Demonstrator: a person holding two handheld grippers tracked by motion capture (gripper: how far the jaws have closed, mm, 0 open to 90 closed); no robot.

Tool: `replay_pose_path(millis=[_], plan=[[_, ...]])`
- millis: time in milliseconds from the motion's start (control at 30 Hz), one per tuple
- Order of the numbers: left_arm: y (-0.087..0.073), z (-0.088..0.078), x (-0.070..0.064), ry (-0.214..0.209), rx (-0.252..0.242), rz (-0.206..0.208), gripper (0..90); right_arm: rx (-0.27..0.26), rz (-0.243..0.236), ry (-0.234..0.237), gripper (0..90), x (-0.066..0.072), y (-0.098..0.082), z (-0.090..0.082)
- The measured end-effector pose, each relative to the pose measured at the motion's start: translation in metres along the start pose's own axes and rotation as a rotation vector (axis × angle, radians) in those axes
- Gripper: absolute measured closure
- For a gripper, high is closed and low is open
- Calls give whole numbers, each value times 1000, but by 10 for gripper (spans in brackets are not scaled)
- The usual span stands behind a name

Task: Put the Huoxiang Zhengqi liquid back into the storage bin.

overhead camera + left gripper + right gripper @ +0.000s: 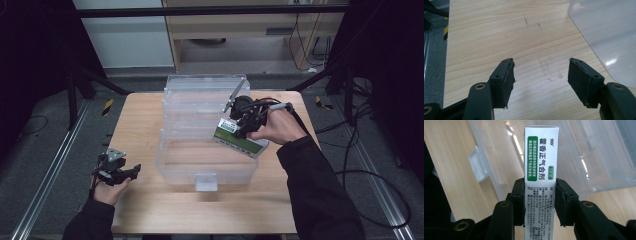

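One box (541, 157) pinched in my right claw (242, 127), above the clear bin's (172, 165) right rim.

I grip the white-and-green carton across its narrow sides, so its long body points ahead toward the bin's open bottom, which looks roomy. My left claw (540, 75) rests spread and holding nothing over the bare wooden table (486, 37), near the bin's left wall.

Right gripper (540, 202): both black jaws closed against the long sides of a white and green carton (541, 170) (Chinese print, "999" at its top). Carton extends straight away from the camera, over a clear plastic box (599, 157). Wooden table (451, 165) lies beneath.
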State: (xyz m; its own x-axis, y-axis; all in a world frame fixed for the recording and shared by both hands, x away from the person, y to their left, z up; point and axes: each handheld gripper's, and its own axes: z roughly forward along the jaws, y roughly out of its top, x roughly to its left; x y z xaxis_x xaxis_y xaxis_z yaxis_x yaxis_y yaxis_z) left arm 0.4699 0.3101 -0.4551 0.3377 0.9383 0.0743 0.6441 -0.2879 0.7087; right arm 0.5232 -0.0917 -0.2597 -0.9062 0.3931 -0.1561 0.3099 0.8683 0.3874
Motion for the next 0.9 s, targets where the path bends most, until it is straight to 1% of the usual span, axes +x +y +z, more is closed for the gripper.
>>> replay_pose_path(millis=[167,300,400,567,767,900], plan=[[0,0,0,-1,-1,-2,370,10,-31,9,638,3,3,7],[0,0,1,0,-1,-4,370,21,-73,21,638,4,4,13],[0,0,0,-1,0,-3,370,30,-80,29,637,6,5,17],[0,0,0,-2,2,-2,370,27,-101,47,638,6,5,23],[0,0,1,-1,1,-4,369,56,-114,63,638,8,3,31],[0,0,0,-1,2,-2,369,69,-148,61,637,9,2,35]])
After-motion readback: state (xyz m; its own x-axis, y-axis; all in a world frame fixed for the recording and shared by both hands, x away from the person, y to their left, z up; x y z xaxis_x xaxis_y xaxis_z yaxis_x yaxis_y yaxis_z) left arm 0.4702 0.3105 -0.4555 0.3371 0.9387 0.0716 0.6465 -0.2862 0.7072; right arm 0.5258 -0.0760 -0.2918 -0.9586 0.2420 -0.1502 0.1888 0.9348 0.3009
